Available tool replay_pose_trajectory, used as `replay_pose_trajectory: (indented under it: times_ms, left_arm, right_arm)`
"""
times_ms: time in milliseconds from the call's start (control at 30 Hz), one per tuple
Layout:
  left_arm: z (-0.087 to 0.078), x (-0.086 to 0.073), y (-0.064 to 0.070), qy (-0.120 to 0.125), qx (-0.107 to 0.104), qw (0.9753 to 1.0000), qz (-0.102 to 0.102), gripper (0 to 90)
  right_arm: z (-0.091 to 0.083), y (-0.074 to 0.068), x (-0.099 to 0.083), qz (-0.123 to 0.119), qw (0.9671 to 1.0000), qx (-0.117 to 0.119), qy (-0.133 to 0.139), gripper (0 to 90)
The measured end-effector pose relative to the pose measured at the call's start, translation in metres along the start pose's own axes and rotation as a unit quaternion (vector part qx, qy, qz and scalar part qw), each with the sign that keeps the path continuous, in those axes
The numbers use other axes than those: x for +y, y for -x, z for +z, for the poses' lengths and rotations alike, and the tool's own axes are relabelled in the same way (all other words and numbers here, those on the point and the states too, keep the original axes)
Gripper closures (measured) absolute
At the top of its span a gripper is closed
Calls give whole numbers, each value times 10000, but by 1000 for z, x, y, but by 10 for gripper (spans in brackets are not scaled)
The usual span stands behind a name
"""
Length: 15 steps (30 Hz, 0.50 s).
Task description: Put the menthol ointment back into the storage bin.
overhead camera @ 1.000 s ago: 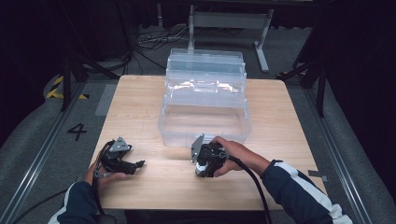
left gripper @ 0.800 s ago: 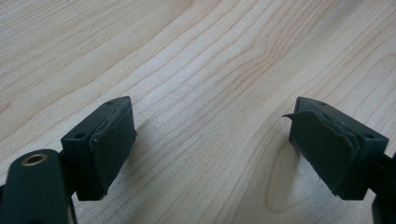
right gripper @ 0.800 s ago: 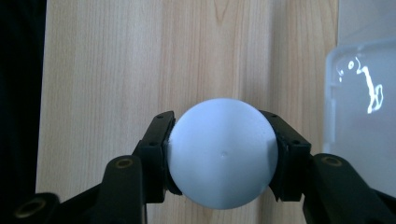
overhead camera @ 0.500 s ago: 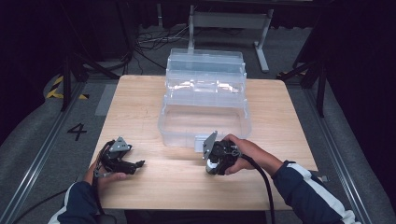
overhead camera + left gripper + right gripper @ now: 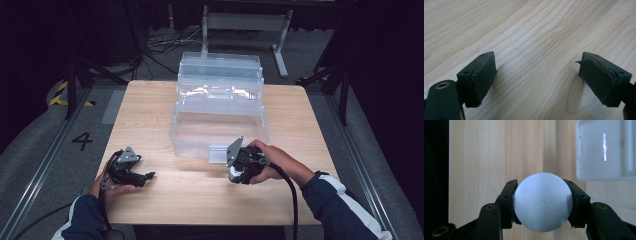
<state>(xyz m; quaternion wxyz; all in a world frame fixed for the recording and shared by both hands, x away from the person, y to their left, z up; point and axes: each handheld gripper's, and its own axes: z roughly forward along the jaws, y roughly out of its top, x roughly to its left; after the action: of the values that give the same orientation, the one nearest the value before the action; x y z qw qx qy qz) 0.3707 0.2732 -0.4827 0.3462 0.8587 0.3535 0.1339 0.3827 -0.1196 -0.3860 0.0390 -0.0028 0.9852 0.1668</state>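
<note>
The right tongs (image 5: 542,205) are clenched on a pale blue-white round ball (image 5: 543,202), one black jaw pressed against each side of it, and hold it above the light wooden counter (image 5: 486,157). In the high view, these right tongs (image 5: 239,167) sit in the person's right hand (image 5: 272,162), just in front of the clear plastic tiered storage box (image 5: 220,107) that stands open in the middle of the counter. A whitish translucent latch (image 5: 606,150) on the box's front wall shows at the upper right of the right gripper view, near the ball but apart from it. The left tongs (image 5: 536,77) are released, jaws spread wide over bare wood with nothing between them; in the high view the left tongs (image 5: 142,176) rest low at the counter's near left, well apart from the box.
</note>
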Motion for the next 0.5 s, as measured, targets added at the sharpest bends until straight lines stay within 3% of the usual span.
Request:
replay_pose_trajectory:
  times_ms: [267, 500]
  left_arm:
    - [0, 0, 0, -1, 4, 10000, -3, 148]
    - [0, 0, 0, 2, 11, 10000, -9, 148]
  right_arm:
    - [-23, 0, -8, 50, 10000, -36, 26, 504]
    - [-41, 5, -18, 214, 9995, -240, 29, 504]
